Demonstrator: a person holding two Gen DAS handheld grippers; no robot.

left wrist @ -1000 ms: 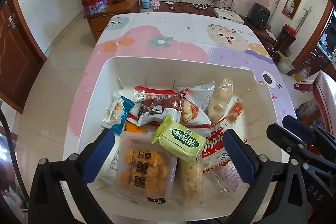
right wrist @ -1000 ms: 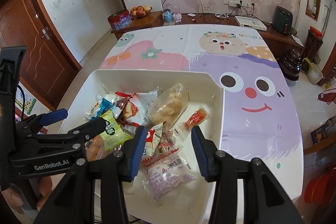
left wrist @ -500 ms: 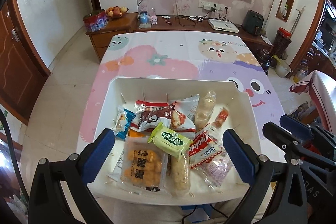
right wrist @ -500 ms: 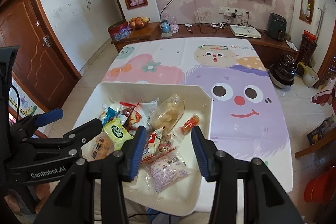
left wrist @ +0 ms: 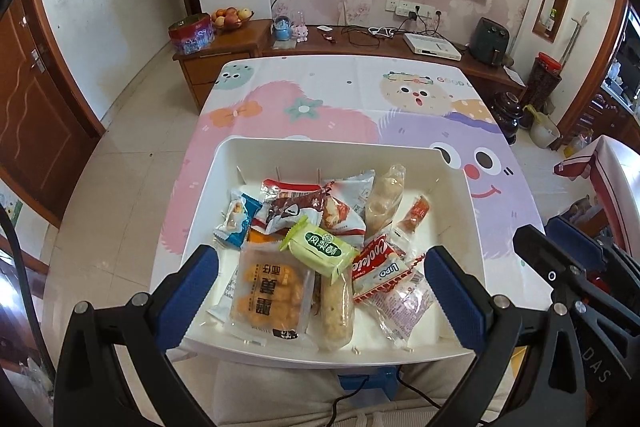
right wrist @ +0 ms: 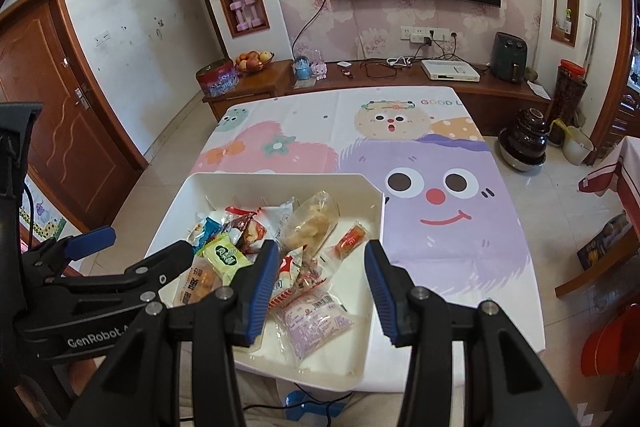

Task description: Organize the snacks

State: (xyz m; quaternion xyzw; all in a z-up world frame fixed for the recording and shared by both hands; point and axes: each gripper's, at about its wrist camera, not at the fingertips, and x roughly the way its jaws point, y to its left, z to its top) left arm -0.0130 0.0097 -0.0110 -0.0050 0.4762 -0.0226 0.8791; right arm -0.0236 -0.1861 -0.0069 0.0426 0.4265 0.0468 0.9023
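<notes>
A white bin [left wrist: 224, 163] [right wrist: 372, 239] sits at the near end of the table and holds several wrapped snacks. Among them are a green packet [left wrist: 322, 247] [right wrist: 226, 257], an orange-filled clear packet [left wrist: 272, 291], a long pale bread roll [left wrist: 384, 199] [right wrist: 312, 223] and a small red sachet [left wrist: 416, 215] [right wrist: 350, 239]. My left gripper [left wrist: 320, 297] hangs above the bin's near side, open, nothing between its blue pads. My right gripper [right wrist: 322, 285] hovers over the bin's right part, also open and empty. Each gripper shows at the edge of the other's view.
The bin rests on a cartoon-print tablecloth [left wrist: 360, 99] [right wrist: 440, 227]. Beyond the table stands a wooden sideboard [left wrist: 360, 43] with a fruit bowl [left wrist: 232, 17], a red tin [left wrist: 191, 33] and cables. A TV hangs on the wall. A person's lap and a blue stool show below the table edge.
Both grippers have risen and drawn back from the bin, so the bin looks smaller and more of the table and room shows. The snacks lie as before.
</notes>
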